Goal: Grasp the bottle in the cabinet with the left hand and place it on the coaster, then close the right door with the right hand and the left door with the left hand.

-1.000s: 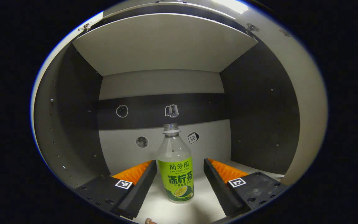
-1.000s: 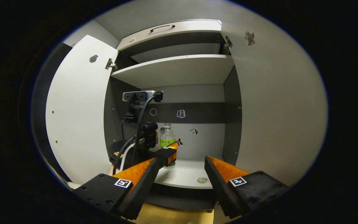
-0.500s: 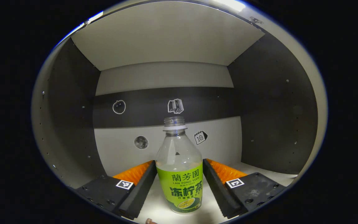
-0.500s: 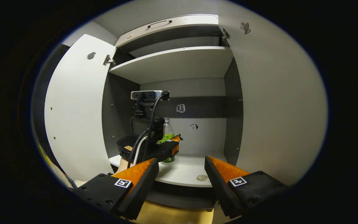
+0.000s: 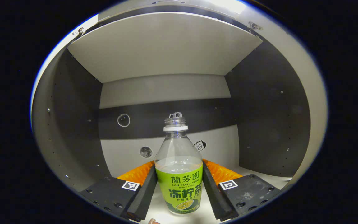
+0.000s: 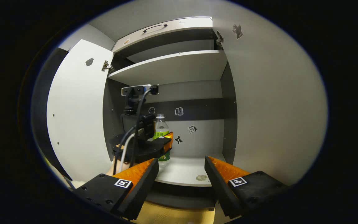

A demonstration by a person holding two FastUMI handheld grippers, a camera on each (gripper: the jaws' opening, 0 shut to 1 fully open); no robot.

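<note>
Your left gripper (image 5: 179, 186) reaches level into the cabinet (image 5: 73, 124), jaws now pinched on the bottle (image 5: 179, 174) at 6 o'clock; 0.5 s ago they weren't touching. Bottle's upright, lifted slightly off the shelf (image 6: 185, 171). Right gripper (image 6: 181, 174) hangs outside, jaws wide.

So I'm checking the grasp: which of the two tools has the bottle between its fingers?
The left tool: its fingers flank the bottle at the label. The right tool hangs open outside the cabinet, nothing between its fingers.

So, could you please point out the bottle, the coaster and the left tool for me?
bottle (image 5: 179, 183), left gripper view, on its green label.
coaster (image 6: 201, 178), right gripper view, on its round face.
left tool (image 5: 179, 194), left gripper view, midway between its fingertips.
</note>
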